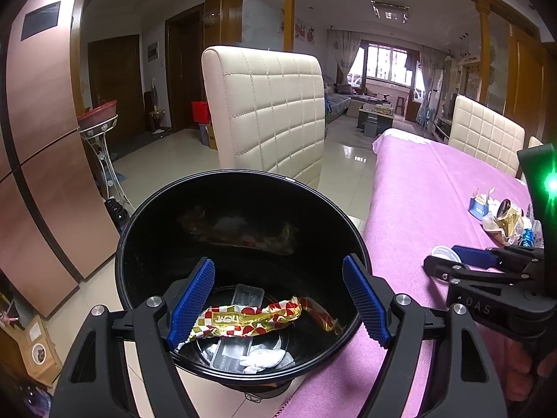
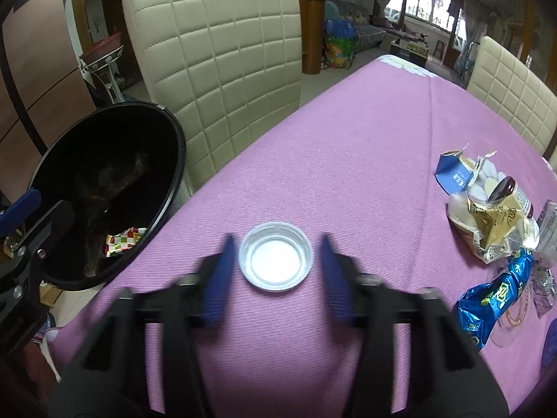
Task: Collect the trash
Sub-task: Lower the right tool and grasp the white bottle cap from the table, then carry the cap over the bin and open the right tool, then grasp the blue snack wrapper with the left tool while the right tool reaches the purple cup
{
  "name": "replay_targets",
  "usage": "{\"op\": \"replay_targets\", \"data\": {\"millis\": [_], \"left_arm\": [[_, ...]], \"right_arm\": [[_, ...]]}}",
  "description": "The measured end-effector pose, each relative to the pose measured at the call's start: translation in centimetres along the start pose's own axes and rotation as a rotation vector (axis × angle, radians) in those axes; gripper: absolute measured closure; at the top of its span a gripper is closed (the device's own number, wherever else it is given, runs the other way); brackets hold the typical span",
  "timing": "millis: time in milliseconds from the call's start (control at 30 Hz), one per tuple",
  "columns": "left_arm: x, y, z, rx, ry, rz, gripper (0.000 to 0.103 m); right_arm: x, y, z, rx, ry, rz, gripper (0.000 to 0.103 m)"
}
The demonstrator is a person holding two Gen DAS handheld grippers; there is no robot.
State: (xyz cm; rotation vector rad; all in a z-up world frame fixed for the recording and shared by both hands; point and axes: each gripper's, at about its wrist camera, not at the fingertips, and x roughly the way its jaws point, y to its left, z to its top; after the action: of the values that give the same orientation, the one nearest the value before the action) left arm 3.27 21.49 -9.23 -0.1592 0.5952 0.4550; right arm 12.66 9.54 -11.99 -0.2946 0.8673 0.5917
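Observation:
A black trash bin [image 1: 139,230] stands at the table's left edge; it also shows in the right wrist view [image 2: 163,188]. Inside lie a red and gold candy wrapper [image 1: 257,320], a clear plastic tray [image 1: 243,296] and white paper. My left gripper [image 1: 278,299] is open and empty over the bin's mouth. A white plastic lid [image 2: 276,256] lies on the purple tablecloth [image 2: 348,160]. My right gripper [image 2: 276,275] is open, blurred, with its fingers on either side of the lid, not touching it. It also shows in the left wrist view [image 1: 452,261].
A trash pile sits at the table's right: a blue carton [image 2: 452,177], a gold wrapper [image 2: 494,219], a blue foil wrapper [image 2: 494,299] and a brown bottle [image 2: 504,188]. Cream quilted chairs stand behind the bin [image 2: 216,45] and at the far right [image 2: 511,83].

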Motion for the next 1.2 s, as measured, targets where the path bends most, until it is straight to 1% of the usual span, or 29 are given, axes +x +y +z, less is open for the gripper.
{"op": "replay_targets", "data": {"millis": [67,100,333,433,533,567,633,667,700,867,1000,1200], "left_arm": [[-0.2,0.1,0.0,0.003,-0.009,0.007,0.029],[-0.3,0.1,0.0,0.005,-0.011,0.011,0.029],[-0.7,1.7,0.0,0.006,-0.033,0.085,0.029],[-0.7,2.9,0.2,-0.008,-0.037,0.114,0.029],[-0.6,4.4,0.4,-0.033,-0.038,0.137,0.029],[-0.6,4.9,0.4,-0.044,-0.038,0.145,0.029],[-0.6,5.7,0.5,-0.060,-0.039,0.164,0.029],[-0.6,6.2,0.5,-0.072,-0.040,0.170,0.029],[-0.6,6.6,0.5,-0.082,-0.036,0.168,0.029],[-0.3,6.9,0.3,-0.098,-0.024,0.160,0.029],[-0.3,5.6,0.2,-0.072,-0.025,0.139,0.029],[-0.2,2.7,0.2,-0.024,-0.022,0.088,0.029]], "right_arm": [[-0.4,1.1,-0.3,-0.042,-0.016,-0.012,0.062],[-0.7,1.6,-0.5,-0.059,-0.023,-0.004,0.062],[-1.5,5.7,0.4,-0.151,-0.051,0.072,0.062],[-1.3,7.1,1.2,-0.180,-0.059,0.100,0.062],[-0.8,8.7,1.8,-0.206,-0.049,0.139,0.061],[-0.7,9.1,2.0,-0.210,-0.047,0.147,0.060],[-0.5,9.6,2.3,-0.205,-0.052,0.144,0.051],[-0.5,9.6,2.5,-0.197,-0.059,0.146,0.044],[-0.6,9.6,2.6,-0.191,-0.064,0.144,0.043],[-0.9,9.1,2.4,-0.190,-0.071,0.114,0.043],[-1.3,8.0,1.9,-0.164,-0.066,0.102,0.043],[-2.0,4.9,1.0,-0.110,-0.060,0.053,0.043]]}}
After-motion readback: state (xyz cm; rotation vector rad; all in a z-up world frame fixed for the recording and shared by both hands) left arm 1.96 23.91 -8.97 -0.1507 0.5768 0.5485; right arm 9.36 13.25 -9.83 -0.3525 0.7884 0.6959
